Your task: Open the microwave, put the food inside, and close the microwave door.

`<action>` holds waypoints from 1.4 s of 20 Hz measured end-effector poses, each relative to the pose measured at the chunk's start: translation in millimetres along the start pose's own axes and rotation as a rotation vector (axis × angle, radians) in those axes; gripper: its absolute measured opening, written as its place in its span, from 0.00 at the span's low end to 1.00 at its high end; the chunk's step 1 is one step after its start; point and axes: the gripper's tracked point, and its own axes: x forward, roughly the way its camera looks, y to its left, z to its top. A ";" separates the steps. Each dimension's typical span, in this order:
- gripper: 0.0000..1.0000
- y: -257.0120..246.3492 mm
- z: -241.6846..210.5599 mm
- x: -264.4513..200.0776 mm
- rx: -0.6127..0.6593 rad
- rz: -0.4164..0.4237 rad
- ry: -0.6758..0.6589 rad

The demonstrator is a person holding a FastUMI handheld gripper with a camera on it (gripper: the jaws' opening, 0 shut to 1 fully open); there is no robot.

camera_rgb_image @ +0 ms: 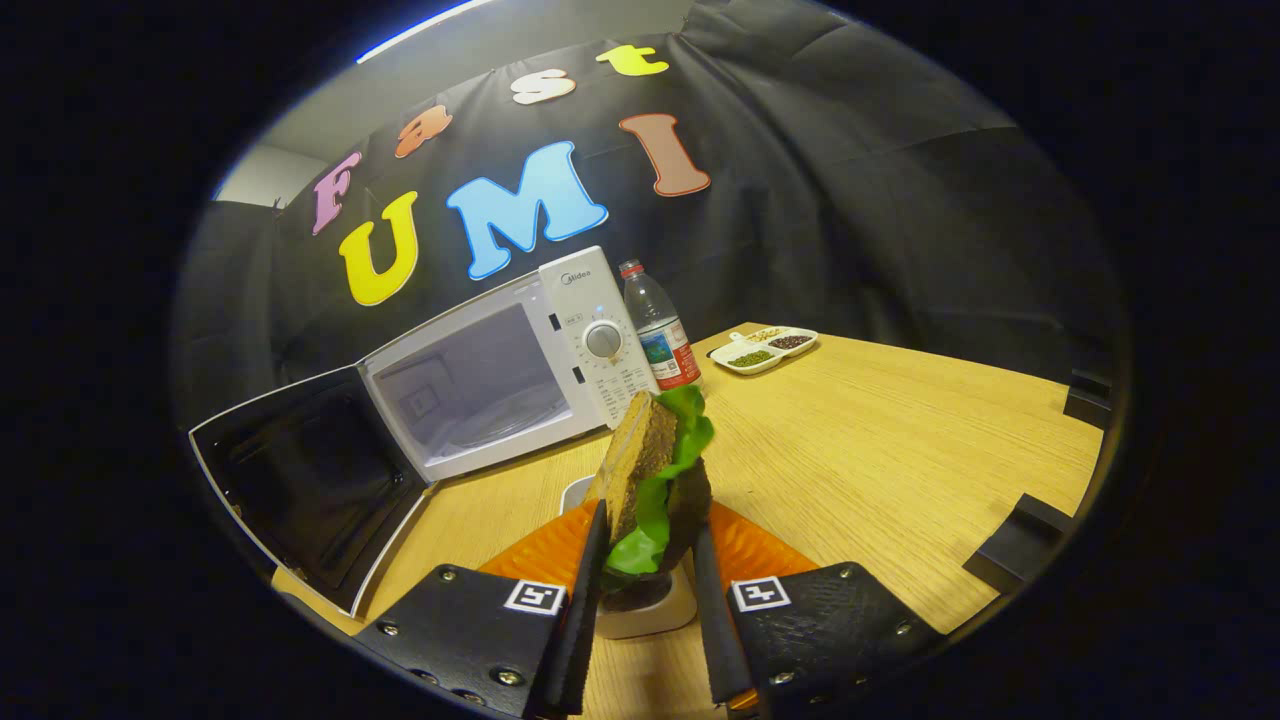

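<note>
Gripper (648,580) clamps sandwich (655,480) (base hidden); microwave (500,375) door (310,490) open.

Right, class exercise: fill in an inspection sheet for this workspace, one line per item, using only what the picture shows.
Surface: light wooden table, mostly bare.
Job's things: white microwave with its door swung open, cavity empty; brown-bread sandwich with green lettuce held upright above a white and orange dish.
Clutter: clear plastic water bottle with red label beside the microwave; white divided dish of beans beyond it.
Grippers: hand-held gripper shut on the sandwich, both fingers pressing its sides.
Cables: nothing seen.
Surroundings: black cloth wall; black blocks at the table's edge.
</note>
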 end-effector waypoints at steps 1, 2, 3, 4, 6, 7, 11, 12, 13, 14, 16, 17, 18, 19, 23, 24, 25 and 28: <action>0.32 2.0 1.1 -1.2 -0.005 0.001 -0.006; 0.27 4.1 6.3 -1.9 -0.016 0.002 -0.021; 0.23 8.3 9.6 -8.6 -0.034 0.001 -0.030; 0.23 11.0 14.1 -12.5 -0.048 -0.003 -0.046; 0.23 16.7 21.9 -19.1 -0.076 -0.006 -0.071; 0.23 20.0 24.5 -21.9 -0.090 -0.008 -0.082; 0.23 39.8 38.5 -30.0 -0.138 0.005 -0.114; 0.23 48.8 43.9 -31.6 -0.158 0.013 -0.126; 0.23 58.4 46.8 -32.9 -0.182 0.022 -0.137; 0.23 69.5 50.2 -33.9 -0.203 0.037 -0.145; 0.23 94.0 54.3 -31.8 -0.240 0.074 -0.153; 0.23 104.1 57.3 -29.8 -0.265 0.082 -0.158; 0.23 114.3 61.9 -27.7 -0.285 0.092 -0.166; 0.23 126.6 66.9 -24.2 -0.302 0.107 -0.175; 0.23 175.2 74.2 3.7 -0.347 0.171 -0.163; 0.23 186.4 74.5 14.5 -0.350 0.188 -0.152; 0.23 198.5 72.6 26.3 -0.356 0.205 -0.139; 0.23 229.8 63.3 66.2 -0.388 0.242 -0.099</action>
